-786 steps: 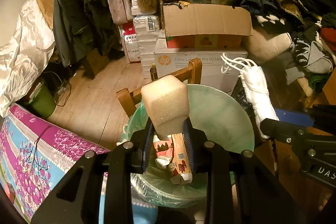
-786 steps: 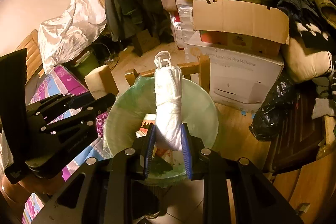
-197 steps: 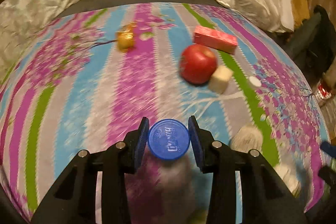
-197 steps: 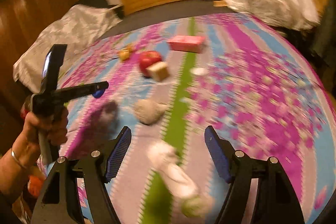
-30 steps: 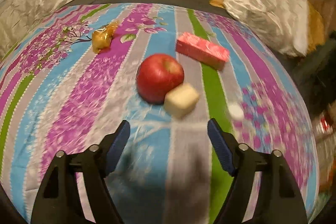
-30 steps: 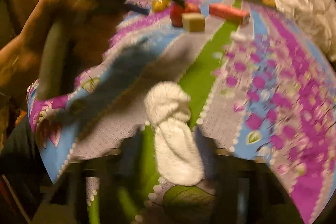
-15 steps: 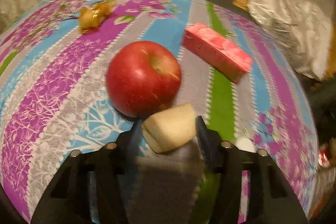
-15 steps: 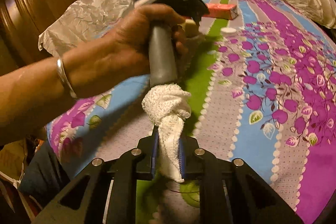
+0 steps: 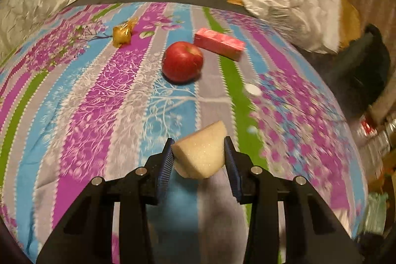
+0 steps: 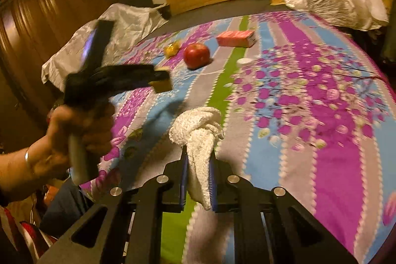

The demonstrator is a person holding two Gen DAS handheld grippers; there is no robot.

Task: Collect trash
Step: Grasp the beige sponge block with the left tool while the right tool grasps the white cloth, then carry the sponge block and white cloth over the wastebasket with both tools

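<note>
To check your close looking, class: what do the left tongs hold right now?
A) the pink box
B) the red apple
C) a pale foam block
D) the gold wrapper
C: the left tongs are shut on the pale foam block, while the apple lies on the bedspread.

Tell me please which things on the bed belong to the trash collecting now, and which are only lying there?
Belong to the job:
- foam block, held in the left claw
- white cloth, held in the right claw
- gold wrapper, probably trash
- pink carton, probably trash
- white cap, probably trash

Only lying there:
- red apple, looks whole
- silvery pillows
</note>
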